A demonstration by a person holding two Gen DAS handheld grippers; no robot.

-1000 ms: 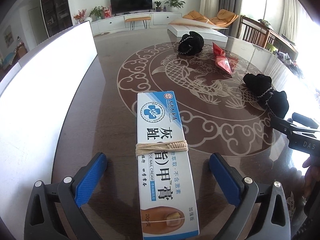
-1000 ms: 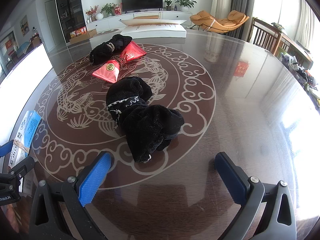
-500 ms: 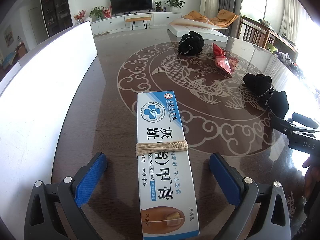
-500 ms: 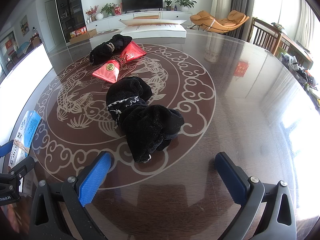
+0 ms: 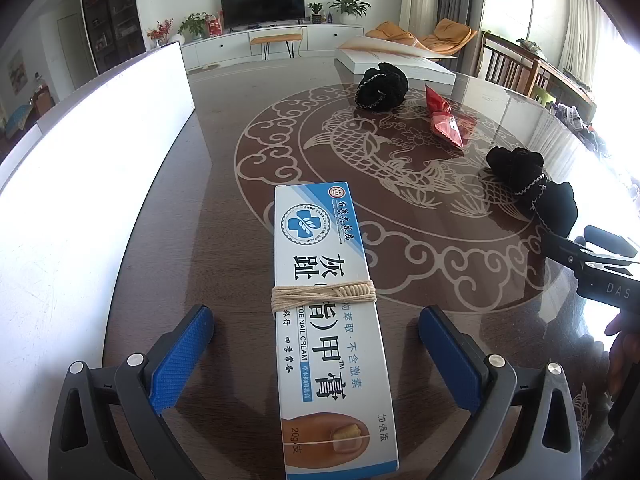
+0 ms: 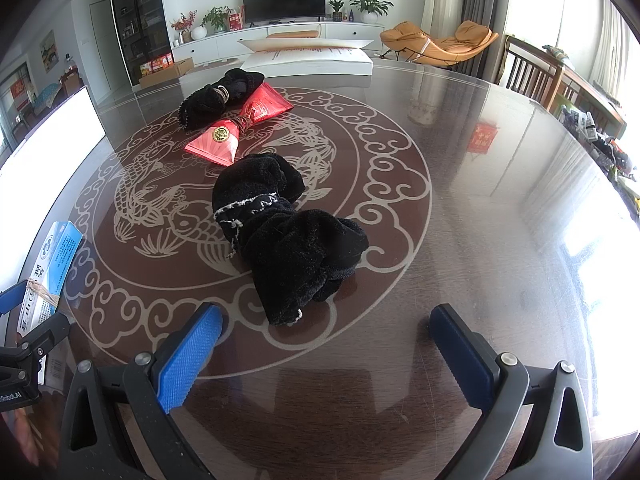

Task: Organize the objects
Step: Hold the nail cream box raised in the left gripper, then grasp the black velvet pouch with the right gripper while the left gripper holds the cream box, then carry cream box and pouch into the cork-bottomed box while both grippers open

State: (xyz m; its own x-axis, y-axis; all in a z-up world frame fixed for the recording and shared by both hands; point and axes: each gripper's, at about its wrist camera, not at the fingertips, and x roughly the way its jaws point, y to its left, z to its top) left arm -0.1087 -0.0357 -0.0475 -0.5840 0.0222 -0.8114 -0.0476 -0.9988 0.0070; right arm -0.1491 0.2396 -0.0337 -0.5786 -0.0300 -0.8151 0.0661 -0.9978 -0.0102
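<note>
At the far left of the left wrist view, a bright white panel [image 5: 92, 168] is seen along the edge of the dark glossy counter [image 5: 224, 184], whose top carries a pale fish-and-cloud pattern. The left gripper [image 5: 316, 352] is held wide open, its 2 blue pads set to either side of a long white-and-blue cream box [image 5: 328, 312] without touching it. The box lies flat on the counter, pointing away from the camera, and is bound around its middle by a band of beige twine [image 5: 324, 296].

Further right and farther off, a black cloth bundle [image 5: 382, 87] is seen near a white slab [image 5: 396, 65] at the counter's far edge, with a red foil packet [image 5: 446, 122] just beside it. Nothing is seen between the box and these things. A second black cloth bundle [image 5: 528, 184], tied with pale thread, lies nearer the right edge.

In the right wrist view that second bundle [image 6: 288, 236] lies just ahead of the right gripper [image 6: 326, 354], nearer its left pad, and is not touched. This gripper is also spread wide, with bare counter between its pads. The red packet [image 6: 236, 128] and the first bundle [image 6: 220, 98] lie touching beyond it, well apart from the gripper.
</note>
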